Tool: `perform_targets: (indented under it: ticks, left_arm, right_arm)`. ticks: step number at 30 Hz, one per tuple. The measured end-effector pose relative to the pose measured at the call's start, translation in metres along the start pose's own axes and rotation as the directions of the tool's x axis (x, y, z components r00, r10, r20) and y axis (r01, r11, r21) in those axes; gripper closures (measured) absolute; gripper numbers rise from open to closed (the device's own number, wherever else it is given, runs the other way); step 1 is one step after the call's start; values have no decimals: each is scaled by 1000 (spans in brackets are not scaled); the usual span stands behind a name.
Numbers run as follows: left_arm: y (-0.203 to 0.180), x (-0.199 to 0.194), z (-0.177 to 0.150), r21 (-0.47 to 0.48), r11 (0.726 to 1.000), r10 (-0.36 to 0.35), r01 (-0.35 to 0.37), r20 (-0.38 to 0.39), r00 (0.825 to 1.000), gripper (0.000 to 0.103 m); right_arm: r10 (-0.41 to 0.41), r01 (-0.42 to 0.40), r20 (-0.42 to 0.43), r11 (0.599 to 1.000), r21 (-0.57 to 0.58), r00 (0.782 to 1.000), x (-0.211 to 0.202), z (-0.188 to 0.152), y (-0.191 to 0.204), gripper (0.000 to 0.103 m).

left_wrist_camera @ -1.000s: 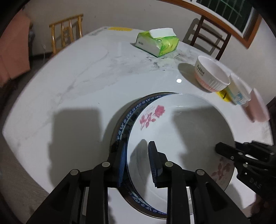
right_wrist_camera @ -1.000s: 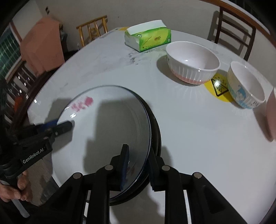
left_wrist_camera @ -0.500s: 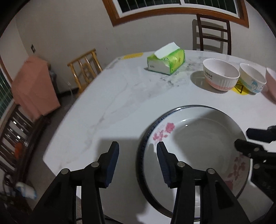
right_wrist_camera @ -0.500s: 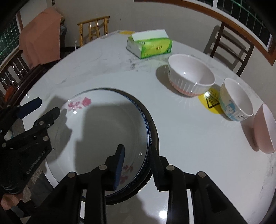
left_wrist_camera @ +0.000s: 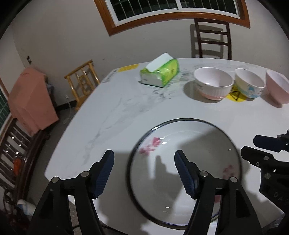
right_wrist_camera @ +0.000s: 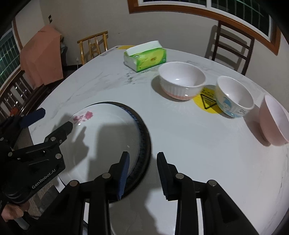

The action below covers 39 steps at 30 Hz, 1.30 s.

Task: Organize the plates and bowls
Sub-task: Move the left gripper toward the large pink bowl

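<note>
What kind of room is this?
Likely a home dining room: a marble-look table with bowls and stacked plates, wooden chairs around it, a barred window behind.

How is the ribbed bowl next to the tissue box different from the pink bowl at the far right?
The ribbed bowl is white with a pink base band; the pink bowl is pink all over its outside. The ribbed bowl stands upright, while the pink bowl looks tilted. The ribbed bowl is nearest the tissue box; the pink bowl is farthest. Both are empty on the table.
</note>
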<state>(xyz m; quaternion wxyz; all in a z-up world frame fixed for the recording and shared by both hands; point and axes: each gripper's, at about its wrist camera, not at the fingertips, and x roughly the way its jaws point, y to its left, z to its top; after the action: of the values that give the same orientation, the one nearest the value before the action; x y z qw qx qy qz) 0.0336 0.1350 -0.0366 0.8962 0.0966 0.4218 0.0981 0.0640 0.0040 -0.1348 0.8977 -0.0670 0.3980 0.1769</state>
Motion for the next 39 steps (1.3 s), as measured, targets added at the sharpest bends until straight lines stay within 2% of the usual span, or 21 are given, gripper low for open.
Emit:
perform_targets:
  ticks: [8, 14, 17, 20, 25, 26, 29, 35, 39]
  left_arm:
    - [-33, -5, 11, 12, 997, -72, 72, -15, 997, 33]
    - [-67, -7, 19, 32, 988, -153, 154, -27, 988, 33]
    - [-90, -8, 24, 64, 975, -211, 214, -38, 977, 33]
    - [-110, -10, 30, 97, 967, -232, 235, -49, 972, 32]
    - [-139, -11, 46, 111, 944, -303, 310, -77, 950, 30]
    - [-146, -12, 51, 113, 941, -311, 319, -77, 947, 26]
    - [-161, -17, 61, 108, 936, -331, 336, -57, 942, 23]
    - [-196, -22, 85, 67, 899, -426, 432, -91, 900, 23]
    - [-221, -17, 103, 49, 878, -467, 477, -139, 873, 23]
  right_arm:
    - [-23, 22, 11, 995, 98, 1000, -11, -14, -50, 71]
    - [-60, 55, 22, 983, 175, 998, -22, -28, -88, 71]
    - [-83, 78, 14, 973, 219, 996, -27, -34, -109, 71]
    - [-123, 119, -1, 959, 258, 992, -34, -39, -130, 71]
    - [-192, 180, 4, 927, 328, 981, -48, -47, -173, 71]
    - [-195, 179, 12, 922, 342, 981, -51, -48, -180, 71]
    - [-208, 179, 30, 897, 403, 978, -60, -50, -209, 71]
    - [-249, 195, 46, 849, 491, 967, -74, -46, -267, 71]
    - [-250, 194, 39, 833, 518, 967, -75, -40, -295, 71]
